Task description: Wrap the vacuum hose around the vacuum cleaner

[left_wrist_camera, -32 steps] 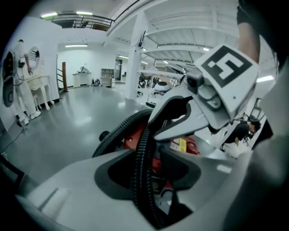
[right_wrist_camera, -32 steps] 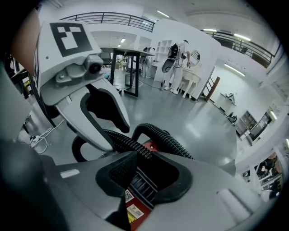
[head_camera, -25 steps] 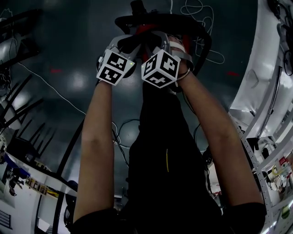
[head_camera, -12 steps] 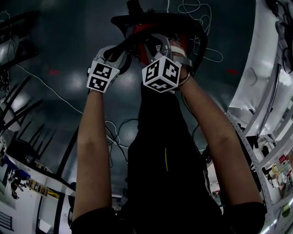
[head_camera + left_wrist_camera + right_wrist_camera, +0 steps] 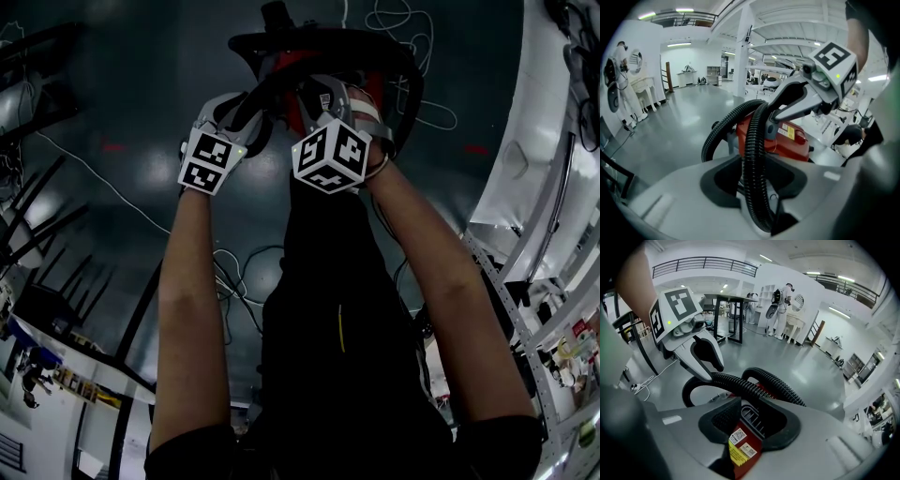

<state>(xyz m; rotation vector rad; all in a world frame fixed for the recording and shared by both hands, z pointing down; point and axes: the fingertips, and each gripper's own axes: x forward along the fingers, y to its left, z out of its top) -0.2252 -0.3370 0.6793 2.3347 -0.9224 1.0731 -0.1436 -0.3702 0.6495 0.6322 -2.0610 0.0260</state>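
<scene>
black ribbed hose (image 5: 751,154): runs up through the gap of the left claw (image 5: 757,187), then arches over the red vacuum cleaner (image 5: 790,138).
left claw: jaws have just been opening; the hose lies between them, loose, with gaps at its sides.
right claw (image 5: 749,427): closed on the vacuum cleaner's red labelled body; hose loops just beyond its tips.
vacuum cleaner: stands on the grey floor (image 5: 670,122), just ahead of both claws.

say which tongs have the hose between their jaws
The left tongs: hose runs between its jaws, which have just been opening. The right tongs grip the vacuum cleaner.
</scene>
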